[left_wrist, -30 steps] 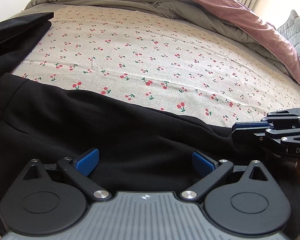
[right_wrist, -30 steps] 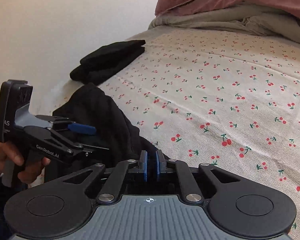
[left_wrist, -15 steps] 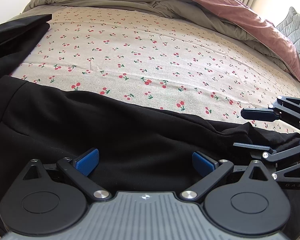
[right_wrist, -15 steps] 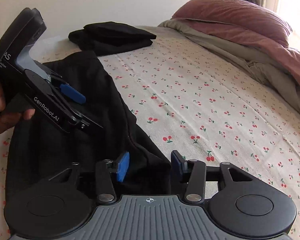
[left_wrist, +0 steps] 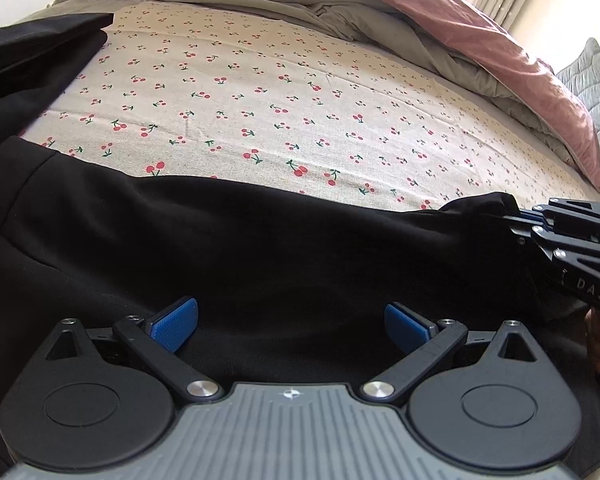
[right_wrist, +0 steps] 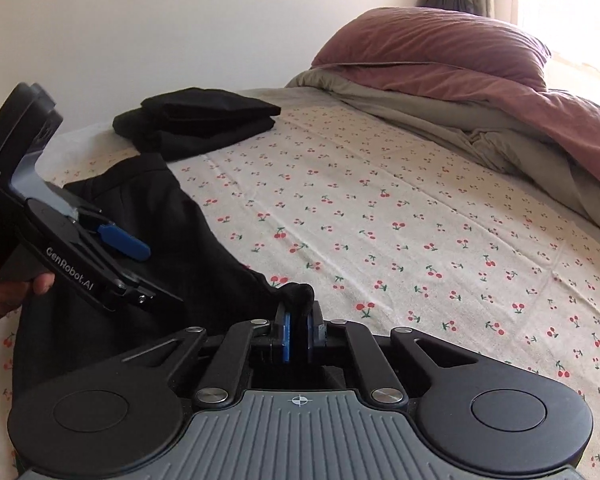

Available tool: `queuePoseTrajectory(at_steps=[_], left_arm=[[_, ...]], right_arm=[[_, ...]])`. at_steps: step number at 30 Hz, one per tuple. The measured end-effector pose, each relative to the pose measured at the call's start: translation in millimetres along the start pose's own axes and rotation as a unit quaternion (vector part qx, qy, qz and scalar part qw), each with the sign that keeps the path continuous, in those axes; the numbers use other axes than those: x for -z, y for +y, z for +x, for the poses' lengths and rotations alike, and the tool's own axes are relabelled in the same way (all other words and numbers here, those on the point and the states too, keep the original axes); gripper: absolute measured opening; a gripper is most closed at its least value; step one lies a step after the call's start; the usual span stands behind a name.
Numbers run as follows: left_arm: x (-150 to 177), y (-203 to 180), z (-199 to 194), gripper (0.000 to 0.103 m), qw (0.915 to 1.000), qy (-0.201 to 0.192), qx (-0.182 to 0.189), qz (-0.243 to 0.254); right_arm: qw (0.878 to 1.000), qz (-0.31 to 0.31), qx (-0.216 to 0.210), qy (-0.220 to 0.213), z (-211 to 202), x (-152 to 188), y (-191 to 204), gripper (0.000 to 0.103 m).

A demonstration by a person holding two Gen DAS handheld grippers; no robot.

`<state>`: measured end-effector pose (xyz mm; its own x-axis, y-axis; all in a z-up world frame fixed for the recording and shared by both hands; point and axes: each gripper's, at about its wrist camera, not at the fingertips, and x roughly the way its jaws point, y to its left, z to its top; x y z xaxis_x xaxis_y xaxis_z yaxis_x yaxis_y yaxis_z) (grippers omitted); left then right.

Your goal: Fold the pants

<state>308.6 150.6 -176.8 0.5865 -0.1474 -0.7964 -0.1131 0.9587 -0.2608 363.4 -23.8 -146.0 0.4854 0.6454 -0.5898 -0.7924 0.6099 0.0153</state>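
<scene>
Early in the job, by the look of it. No fold made yet.

Pants [left_wrist: 260,248]: spread out long and mostly flat along the near side of the bed [left_wrist: 300,100], one layer as far as can be seen.

Right tool [right_wrist: 298,326]: just closed, blue pads now narrow and pinching a small bunch of black cloth at one end of the pants. Cloth poking up between the pads, lifted a little off the bed.

Left tool [left_wrist: 292,316]: wide, hanging just over the middle of the pants, nothing between the pads. Not clear whether touching the cloth.

Further up the bed, well apart from the pants: a neat black pile [right_wrist: 204,120], maybe clothes done already. Behind that, a pink and grey blanket [right_wrist: 460,64] pushed to the back.

Done so far, probably: pants laid out, one end grabbed.

Left to do, probably: grab the other side with the left tool, lift, bring one half over the other, fold shorter, smooth flat, maybe put by the black pile.

Watch out for: cloth slipping out of such a small pinch.
</scene>
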Motion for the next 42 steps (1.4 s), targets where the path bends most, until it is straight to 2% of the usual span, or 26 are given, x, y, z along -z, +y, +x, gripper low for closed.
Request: queuePoseTrajectory(at_steps=[4,8,12,15,17,18,19,21,23,25,28,29,31,33,35,37,39,40,41,42], left_arm=[[0,8,1,0.095,0.9997,-0.002,0.012,-0.02],[3,-3,2,0.095,0.9999,0.0,-0.004,0.014],[-1,5,0,0.095,0.9999,0.001,0.009,-0.008],[-6,17,-6,0.095,0.9992,-0.003,0.013,-0.037],[-9,31,-17,0.095,0.9975,-0.016,0.016,-0.067],[-10,39,-24,0.095,0.9961,-0.026,0.016,-0.083],[-11,48,-31,0.095,0.9948,-0.034,0.017,-0.095],[-12,67,-48,0.095,0.9906,-0.057,0.012,-0.124],[-10,89,-69,0.095,0.9837,-0.088,-0.001,-0.156],[-8,110,-92,0.095,0.9757,-0.12,-0.018,-0.182],[3,140,-122,0.095,0.962,-0.159,-0.066,-0.212],[6,151,-128,0.095,0.9569,-0.163,-0.088,-0.224],[15,171,-134,0.095,0.9481,-0.155,-0.107,-0.256],[25,188,-132,0.095,0.9399,-0.146,-0.093,-0.294],[30,192,-126,0.095,0.9404,-0.128,-0.073,-0.306],[30,187,-116,0.094,0.9483,-0.116,-0.084,-0.283],[30,175,-107,0.088,0.9549,-0.11,-0.114,-0.251],[30,169,-102,0.082,0.958,-0.104,-0.126,-0.236],[32,164,-96,0.051,0.961,-0.095,-0.14,-0.219],[31,159,-90,0.025,0.9628,-0.084,-0.156,-0.204]], right_arm=[[0.996,0.09,-0.028,-0.008,23,-20,-52,0.004],[0.996,0.072,-0.017,0.05,70,-14,-60,0.004],[0.995,0.087,-0.021,0.034,69,-4,-64,0.004],[0.997,0.068,0.021,0.038,66,-6,-54,0.008],[0.995,0.069,0.065,0.036,57,-11,-51,0.011],[0.993,0.069,0.096,0.029,49,-14,-49,0.018],[0.99,0.071,0.119,0.023,40,-15,-47,0.019],[0.988,0.08,0.134,0.016,14,-12,-42,0.018],[0.988,0.086,0.13,0.016,-11,-4,-30,0.019],[0.987,0.073,0.136,0.034,-35,9,-7,0.02],[0.988,0.05,0.135,0.064,-64,29,27,0.023],[0.987,0.044,0.132,0.075,-75,35,40,0.026],[0.986,0.052,0.125,0.094,-90,46,57,0.037],[0.983,0.078,0.125,0.113,-99,56,73,0.038],[0.985,0.084,0.097,0.111,-106,69,89,0.038],[0.99,0.054,0.071,0.107,-104,79,104,0.038],[0.992,0.03,0.051,0.11,-101,84,118,0.038],[0.993,0.027,0.039,0.107,-101,85,121,0.038],[0.994,0.026,0.023,0.103,-102,86,125,0.038],[0.994,0.026,0.01,0.102,-102,87,127,0.038]])
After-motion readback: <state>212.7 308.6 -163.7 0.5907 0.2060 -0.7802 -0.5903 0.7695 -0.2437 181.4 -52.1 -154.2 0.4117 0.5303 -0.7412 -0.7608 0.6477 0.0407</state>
